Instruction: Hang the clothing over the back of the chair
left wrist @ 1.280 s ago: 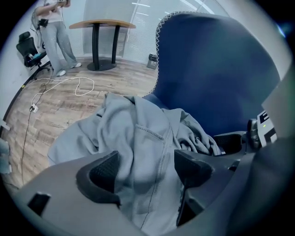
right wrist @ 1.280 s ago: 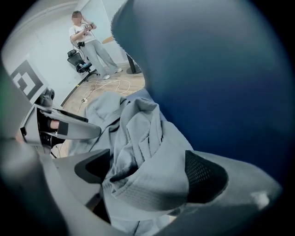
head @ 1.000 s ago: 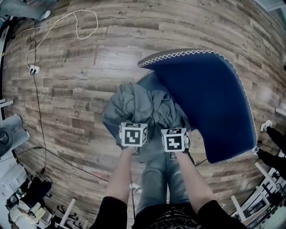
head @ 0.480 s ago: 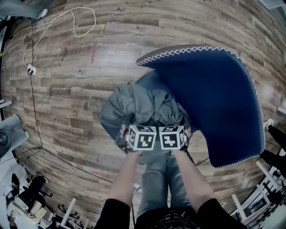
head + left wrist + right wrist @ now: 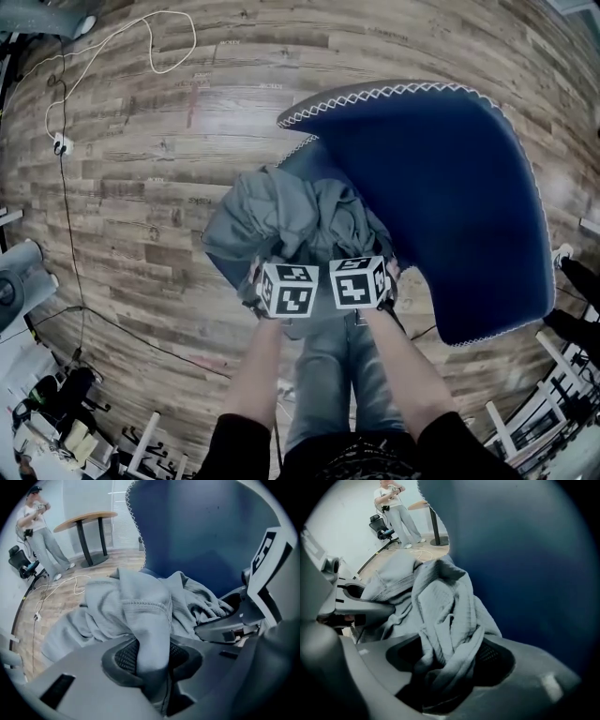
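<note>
- On the seat of the blue chair (image 5: 441,206), the grey clothing (image 5: 291,220) lies in a crumpled heap against the inner face of the backrest — none of it is over the top edge.
- At the heap's near edge, the left tongs (image 5: 151,657) are closing, and their pads pinch a narrow fold of the cloth.
- Just beside them, the right tongs (image 5: 449,665) are closing on a thicker bunch that fills their gap.
- Around the chair lies a wooden floor (image 5: 141,141) — a white cable (image 5: 173,47) loops across it, well apart.
</note>
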`<state>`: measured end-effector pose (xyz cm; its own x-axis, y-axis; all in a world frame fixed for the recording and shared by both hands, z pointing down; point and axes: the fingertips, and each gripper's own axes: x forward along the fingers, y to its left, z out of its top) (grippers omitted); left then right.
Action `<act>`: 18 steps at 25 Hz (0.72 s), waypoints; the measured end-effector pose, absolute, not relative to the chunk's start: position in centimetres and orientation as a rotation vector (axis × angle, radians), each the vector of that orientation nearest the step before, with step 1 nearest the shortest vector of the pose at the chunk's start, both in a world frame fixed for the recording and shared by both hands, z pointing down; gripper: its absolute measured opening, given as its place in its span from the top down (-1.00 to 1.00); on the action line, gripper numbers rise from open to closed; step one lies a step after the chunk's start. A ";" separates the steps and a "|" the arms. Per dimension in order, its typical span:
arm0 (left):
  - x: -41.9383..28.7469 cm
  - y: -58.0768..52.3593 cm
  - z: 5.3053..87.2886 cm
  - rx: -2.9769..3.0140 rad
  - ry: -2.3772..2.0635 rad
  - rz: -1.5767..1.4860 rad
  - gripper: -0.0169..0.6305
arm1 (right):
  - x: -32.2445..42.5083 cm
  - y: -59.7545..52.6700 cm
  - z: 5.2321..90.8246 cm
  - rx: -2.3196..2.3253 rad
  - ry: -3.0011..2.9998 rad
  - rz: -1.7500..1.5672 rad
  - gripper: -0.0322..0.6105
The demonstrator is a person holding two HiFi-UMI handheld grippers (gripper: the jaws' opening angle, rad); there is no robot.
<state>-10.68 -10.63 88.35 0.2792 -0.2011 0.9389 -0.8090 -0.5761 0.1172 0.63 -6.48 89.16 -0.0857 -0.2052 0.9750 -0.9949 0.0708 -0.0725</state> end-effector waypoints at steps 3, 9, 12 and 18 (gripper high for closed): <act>-9.6 -10.1 88.3 2.014 -0.775 1.272 0.69 | -1.1 -6.8 88.8 1.253 -1.544 1.084 0.47; -9.3 -9.4 88.1 1.979 -0.622 1.159 0.77 | -2.5 -7.1 87.9 1.237 -1.683 1.198 0.54; -9.4 -9.2 86.4 1.979 -0.619 1.068 0.78 | -3.0 -7.5 86.1 1.255 -1.766 1.198 0.54; -9.2 -8.3 81.1 2.066 -0.615 0.919 0.79 | -4.0 -7.7 80.8 1.230 -1.949 1.158 0.54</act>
